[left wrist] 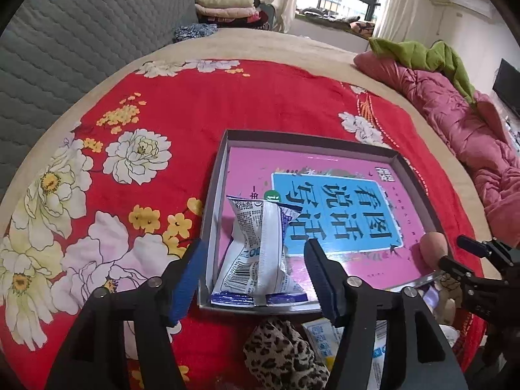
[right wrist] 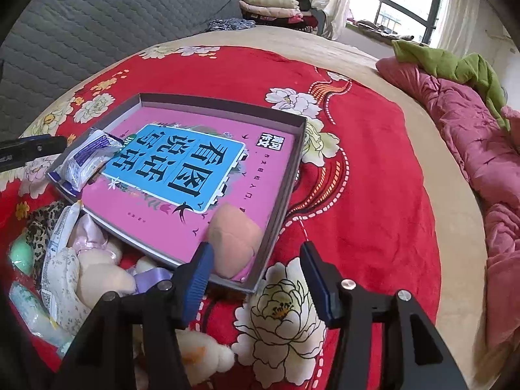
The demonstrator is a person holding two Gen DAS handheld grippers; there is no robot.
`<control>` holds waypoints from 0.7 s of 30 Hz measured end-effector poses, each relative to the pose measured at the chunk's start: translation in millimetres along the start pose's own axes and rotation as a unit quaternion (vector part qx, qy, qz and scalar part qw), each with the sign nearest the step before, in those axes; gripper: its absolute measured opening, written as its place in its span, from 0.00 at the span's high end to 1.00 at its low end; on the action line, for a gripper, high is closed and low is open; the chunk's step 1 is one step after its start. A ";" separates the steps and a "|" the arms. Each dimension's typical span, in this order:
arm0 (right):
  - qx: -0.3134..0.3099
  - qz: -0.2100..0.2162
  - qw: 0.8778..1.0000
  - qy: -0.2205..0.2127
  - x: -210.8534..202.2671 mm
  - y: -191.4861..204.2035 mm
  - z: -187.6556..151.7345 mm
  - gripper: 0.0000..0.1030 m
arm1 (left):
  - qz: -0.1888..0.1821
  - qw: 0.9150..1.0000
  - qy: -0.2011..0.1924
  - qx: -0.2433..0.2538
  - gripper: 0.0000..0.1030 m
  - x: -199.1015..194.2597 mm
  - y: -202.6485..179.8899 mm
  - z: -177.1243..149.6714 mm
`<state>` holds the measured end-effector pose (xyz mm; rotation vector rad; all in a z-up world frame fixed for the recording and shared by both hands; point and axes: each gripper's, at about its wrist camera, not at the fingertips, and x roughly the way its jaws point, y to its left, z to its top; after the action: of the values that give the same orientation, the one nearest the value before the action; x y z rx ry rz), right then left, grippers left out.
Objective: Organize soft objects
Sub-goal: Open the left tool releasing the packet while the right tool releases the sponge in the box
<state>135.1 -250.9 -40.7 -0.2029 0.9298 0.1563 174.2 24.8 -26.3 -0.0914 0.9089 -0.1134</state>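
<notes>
A shallow grey box [left wrist: 214, 175] lies on the red floral blanket, with a pink and blue book flat inside it. A crumpled white and blue packet [left wrist: 256, 247] stands in the box's near corner. My left gripper [left wrist: 256, 269] is open around the packet, its pads clear of it. In the right wrist view a peach sponge [right wrist: 234, 237] rests in the near corner of the box [right wrist: 292, 175]. My right gripper [right wrist: 256, 276] is open just behind the sponge, not touching it. The packet [right wrist: 87, 159] shows at the box's left corner.
Loose soft things lie in front of the box: a leopard-print cloth [left wrist: 282, 354], white packets [right wrist: 58, 243], a cream plush [right wrist: 104, 276] and a mint sponge [right wrist: 19, 255]. A pink quilt [right wrist: 481, 149] with a green cloth [right wrist: 455, 61] lines the bed's right edge. A grey headboard [left wrist: 81, 42] is at the left.
</notes>
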 end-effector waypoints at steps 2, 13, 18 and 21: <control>-0.002 -0.003 1.000 -0.001 -1.0 1.2 -0.4 0.46 | -0.001 1.000 -0.003 0.002 0.35 -4.8 -0.9 -0.5; -0.005 -0.008 1.000 -0.006 -5.3 5.5 -1.9 0.46 | 0.023 1.000 -0.013 -0.001 0.31 -29.0 8.9 -10.2; 0.000 -0.008 1.000 -0.011 -8.6 5.1 -1.5 0.45 | 0.029 1.000 -0.010 -0.004 0.29 -34.9 18.1 -14.3; 0.002 -0.010 1.000 -0.018 -12.4 5.0 -0.9 0.43 | 0.028 1.000 -0.012 -0.007 0.28 -39.1 19.9 -15.4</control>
<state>126.0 -246.8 -31.8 -0.2056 0.8927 0.1396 139.4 49.3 -7.7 -0.0810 0.8884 -0.0539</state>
